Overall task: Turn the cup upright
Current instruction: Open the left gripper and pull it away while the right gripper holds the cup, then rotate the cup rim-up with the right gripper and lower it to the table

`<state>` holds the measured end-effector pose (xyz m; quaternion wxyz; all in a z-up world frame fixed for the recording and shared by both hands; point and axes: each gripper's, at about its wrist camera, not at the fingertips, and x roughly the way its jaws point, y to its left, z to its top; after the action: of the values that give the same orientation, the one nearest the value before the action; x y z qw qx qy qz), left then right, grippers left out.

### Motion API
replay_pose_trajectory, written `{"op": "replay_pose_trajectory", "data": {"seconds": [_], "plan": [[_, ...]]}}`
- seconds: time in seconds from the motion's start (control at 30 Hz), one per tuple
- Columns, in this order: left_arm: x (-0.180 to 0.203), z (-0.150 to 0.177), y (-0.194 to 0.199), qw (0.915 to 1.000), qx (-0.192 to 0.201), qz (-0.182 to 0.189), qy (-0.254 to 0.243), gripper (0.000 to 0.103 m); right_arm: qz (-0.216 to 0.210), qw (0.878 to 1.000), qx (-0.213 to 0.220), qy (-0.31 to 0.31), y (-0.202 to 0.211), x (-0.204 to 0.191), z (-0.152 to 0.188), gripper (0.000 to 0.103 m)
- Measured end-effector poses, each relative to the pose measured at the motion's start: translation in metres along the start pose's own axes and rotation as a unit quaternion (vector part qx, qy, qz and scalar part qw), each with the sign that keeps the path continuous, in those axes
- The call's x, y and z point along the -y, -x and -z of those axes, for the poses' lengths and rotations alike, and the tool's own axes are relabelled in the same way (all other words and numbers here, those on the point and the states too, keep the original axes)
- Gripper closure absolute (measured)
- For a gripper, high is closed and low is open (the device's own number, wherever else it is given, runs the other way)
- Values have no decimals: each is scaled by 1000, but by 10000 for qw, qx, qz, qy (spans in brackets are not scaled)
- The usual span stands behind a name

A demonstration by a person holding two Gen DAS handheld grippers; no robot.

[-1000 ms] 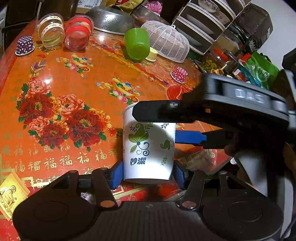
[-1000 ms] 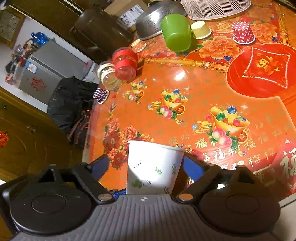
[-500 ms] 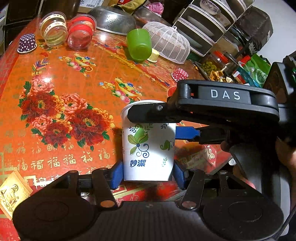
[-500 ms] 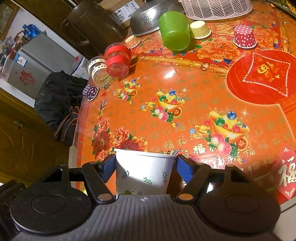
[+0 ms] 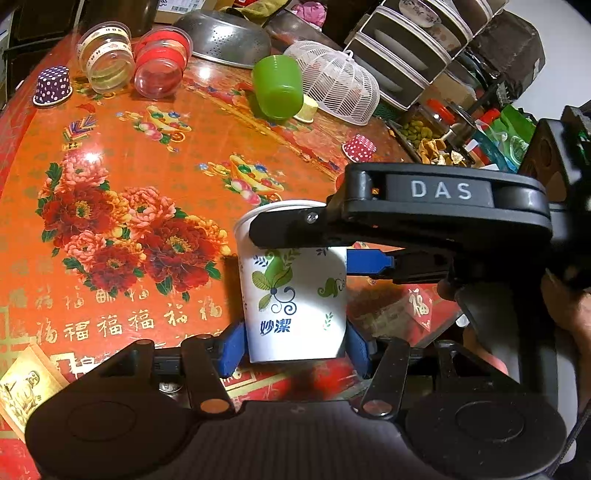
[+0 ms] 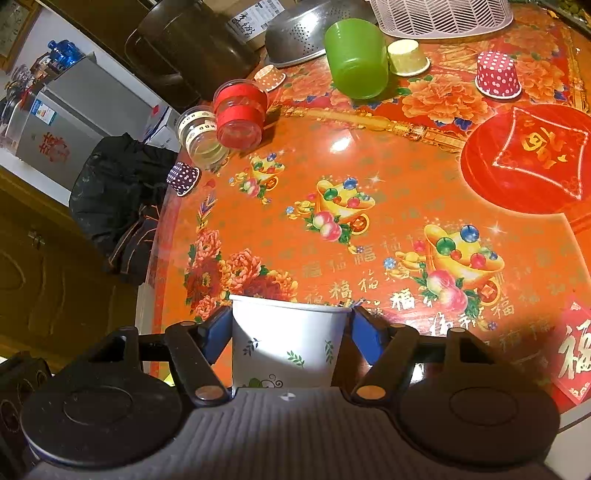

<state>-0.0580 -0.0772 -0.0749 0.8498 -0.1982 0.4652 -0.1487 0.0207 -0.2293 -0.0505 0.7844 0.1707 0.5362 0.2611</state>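
Note:
A white paper cup (image 5: pixel 295 295) with green leaf print and blue characters stands upright, rim up, above the red table (image 5: pixel 129 155). My left gripper (image 5: pixel 295 350) has its blue pads against the cup's lower sides. My right gripper (image 6: pixel 290 328) is shut on the same cup (image 6: pixel 284 343) just below the rim. In the left wrist view the right gripper's black body (image 5: pixel 424 214) crosses in front of the cup's rim.
At the far side stand a green cup (image 5: pixel 277 86), two clear tubs (image 5: pixel 162 61), a metal colander (image 5: pixel 225 35), a white mesh cover (image 5: pixel 332 88) and small dotted paper cups (image 5: pixel 360 147). The table's left edge (image 6: pixel 147 288) drops to the floor.
Both grippers and the cup have shifted slightly toward me; the far objects sit a little higher in the right wrist view. The grip on the cup is the same.

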Motion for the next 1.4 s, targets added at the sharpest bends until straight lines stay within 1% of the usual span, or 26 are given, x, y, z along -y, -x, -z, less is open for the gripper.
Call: {"op": "replay_pose_trajectory", "data": {"seconds": [0.03, 0.07, 0.1, 0.13, 0.23, 0.3, 0.37, 0.43, 0.47, 0.53, 0.6, 0.77, 0.9, 0.97, 1.03, 1.07, 1.1, 1.17, 1.23, 1.3, 1.33, 1.4], "plan": [[-1, 0, 0, 10000, 4, 44, 2, 34, 2, 10000, -23, -4, -1, 0, 0, 34], [-1, 0, 0, 9999, 14, 105, -1, 21, -13, 10000, -25, -13, -2, 1, 0, 34], [-1, 1, 1, 9998, 27, 172, -1, 10, -17, 10000, -31, -18, -1, 0, 0, 34], [-1, 3, 2, 9998, 34, 203, -21, 9, -16, 10000, -31, -17, -1, 0, -1, 34], [2, 11, 5, 9993, 58, 193, -304, 9, -8, 10000, -44, -27, -2, 0, -1, 34], [-3, 16, 11, 9990, 131, 199, -386, 9, -16, 10000, -47, -33, -2, 0, -1, 34], [-13, 20, 19, 9987, 227, 308, -337, 9, -18, 10000, -43, -41, -2, 0, -1, 34], [-26, 23, 27, 9979, 279, 542, -240, 9, -39, 10000, -26, -48, -2, 0, 0, 34], [-33, 25, 31, 9977, 286, 594, -139, 9, -45, 10000, -14, -44, -3, 1, 0, 34], [-47, 25, 40, 9975, 396, 591, 20, 9, -58, 10000, 23, -11, -3, 0, 1, 34], [-55, 25, 47, 9968, 521, 596, 63, 9, -37, 10000, 37, 13, -3, -1, 1, 34], [-68, 22, 69, 9916, 996, 808, 132, 9, 18, 9999, 79, 88, -2, -6, 1, 34], [-77, 17, 81, 9873, 1336, 824, 245, 9, 106, 9974, 563, 426, 14, -20, 7, 34], [-84, 15, 87, 9852, 1468, 825, 317, 9, 145, 9933, 957, 630, 26, -28, 13, 34], [-88, 11, 92, 9837, 1570, 811, 342, 9, 432, 9827, 1506, 985, 40, -39, 22, 34], [-89, 11, 94, 9829, 1621, 811, 333, 9, 545, 9758, 1773, 1159, 47, -45, 26, 34], [-89, 10, 97, 9819, 1681, 817, 312, 9, 630, 9664, 2086, 1363, 55, -51, 31, 34], [-88, 9, 102, 9793, 1820, 849, 251, 9, 703, 9442, 2709, 1736, 70, -61, 45, 34], [-86, 10, 107, 9765, 1972, 855, 169, 9, 810, 9123, 3399, 2135, 84, -71, 64, 34], [-85, 9, 110, 9755, 2027, 842, 135, 9, 915, 8877, 3830, 2386, 89, -76, 77, 34], [-85, 8, 111, 9757, 2022, 830, 142, 9, 903, 8793, 3971, 2469, 91, -77, 82, 34], [-86, 8, 110, 9756, 2026, 826, 181, 9, 881, 8719, 4106, 2520, 90, -77, 85, 34]]}}
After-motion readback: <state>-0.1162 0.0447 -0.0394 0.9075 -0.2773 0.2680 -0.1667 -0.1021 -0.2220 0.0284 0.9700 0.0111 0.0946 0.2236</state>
